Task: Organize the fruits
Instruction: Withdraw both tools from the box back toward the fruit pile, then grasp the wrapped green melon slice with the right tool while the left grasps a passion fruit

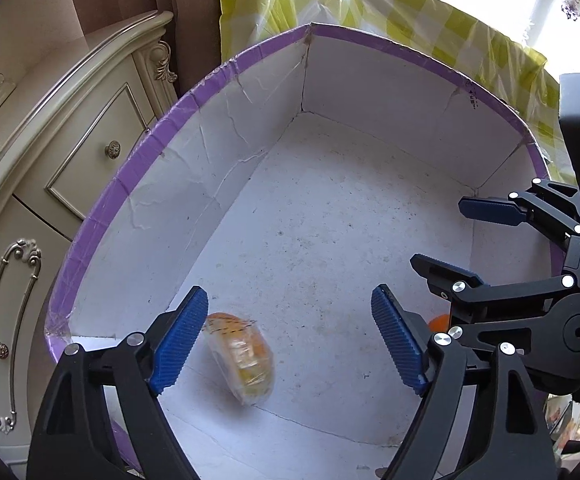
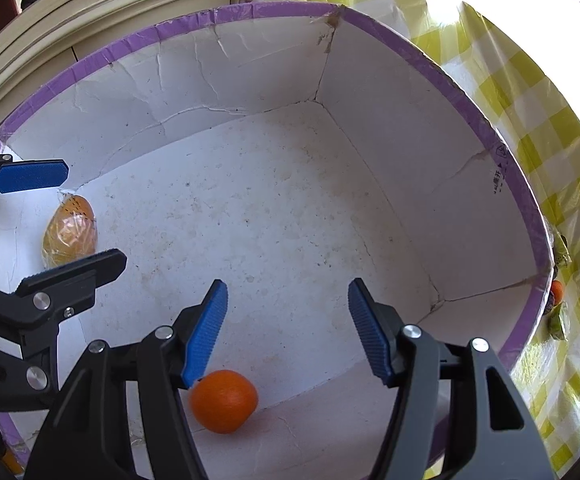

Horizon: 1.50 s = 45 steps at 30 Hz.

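Left gripper (image 1: 290,344): jaws spread wide, nothing between the pads; it hangs inside the box (image 1: 249,92), pointed down at the floor of it. A wrapped fruit (image 1: 239,360), orange-yellow under clear film and blurred in the left wrist view, lies on the box floor just beside the left finger (image 1: 179,344); whether film and pad touch, cannot tell.

Right gripper (image 2: 285,330): jaws also wide apart, holding nothing; it too is inside the box (image 2: 430,120). An orange (image 2: 223,400) rests on the box floor below and just inside the left finger (image 2: 205,332), whose tip overlaps the top of the fruit in this view; contact cannot be told.

The two grippers sit side by side; the left gripper (image 2: 45,220) shows at the left edge of the right wrist view, with the wrapped fruit (image 2: 69,236) between its fingers in the picture.

Outward: box walls white, creased, rim purple; beyond the rim a yellow checked cloth (image 2: 550,160); to the left a cream cabinet (image 1: 49,160).
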Motion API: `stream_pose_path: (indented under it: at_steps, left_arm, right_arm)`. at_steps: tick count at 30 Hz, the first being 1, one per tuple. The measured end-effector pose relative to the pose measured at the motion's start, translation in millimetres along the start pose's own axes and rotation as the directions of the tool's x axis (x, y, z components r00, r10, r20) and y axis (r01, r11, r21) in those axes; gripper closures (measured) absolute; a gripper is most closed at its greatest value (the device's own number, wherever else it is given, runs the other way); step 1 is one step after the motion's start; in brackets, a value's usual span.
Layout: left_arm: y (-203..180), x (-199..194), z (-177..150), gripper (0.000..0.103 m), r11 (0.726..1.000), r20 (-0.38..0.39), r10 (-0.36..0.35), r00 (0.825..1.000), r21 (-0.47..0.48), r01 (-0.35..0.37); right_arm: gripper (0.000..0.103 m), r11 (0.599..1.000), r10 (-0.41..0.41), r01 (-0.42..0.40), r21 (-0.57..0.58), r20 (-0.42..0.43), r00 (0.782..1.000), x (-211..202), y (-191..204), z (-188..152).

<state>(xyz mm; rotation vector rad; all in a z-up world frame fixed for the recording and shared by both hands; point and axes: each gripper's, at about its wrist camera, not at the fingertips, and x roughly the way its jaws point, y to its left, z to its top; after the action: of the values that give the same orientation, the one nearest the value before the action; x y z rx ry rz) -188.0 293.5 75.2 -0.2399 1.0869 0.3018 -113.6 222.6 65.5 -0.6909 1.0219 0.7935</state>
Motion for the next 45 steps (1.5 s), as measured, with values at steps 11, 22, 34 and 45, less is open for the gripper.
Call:
stream_pose_path:
  at_steps: [11, 22, 34, 45]
  left_arm:
    - [-47, -131, -5, 0.012, 0.979, 0.539, 0.204, 0.817, -0.1, -0.178]
    - [-201, -173, -23, 0.011, 0.997, 0.838, -0.075, 0.54, 0.063, 0.041]
    - [-328, 21, 75, 0.011, 0.917, 0.574, -0.383, 0.724, 0.143, 0.372]
    - [-311, 102, 116, 0.011, 0.94, 0.448, -0.316, 0.836, 0.026, 0.341]
  right_arm:
    - [0.024, 0.986, 0.142, -0.169, 0.01, 0.496, 0.857, -72, -10, -42]
    - [0.002, 0.936, -0.265, -0.065, 0.346, 0.814, 0.518, -137, -136, -182]
    - [0.002, 0.674, -0.426, 0.018, 0.739, 0.368, 0.826, -33, -364, -243]
    - [0.002, 0.77, -0.342, 0.155, 0.619, 0.196, 0.919, 36, -400, -172]
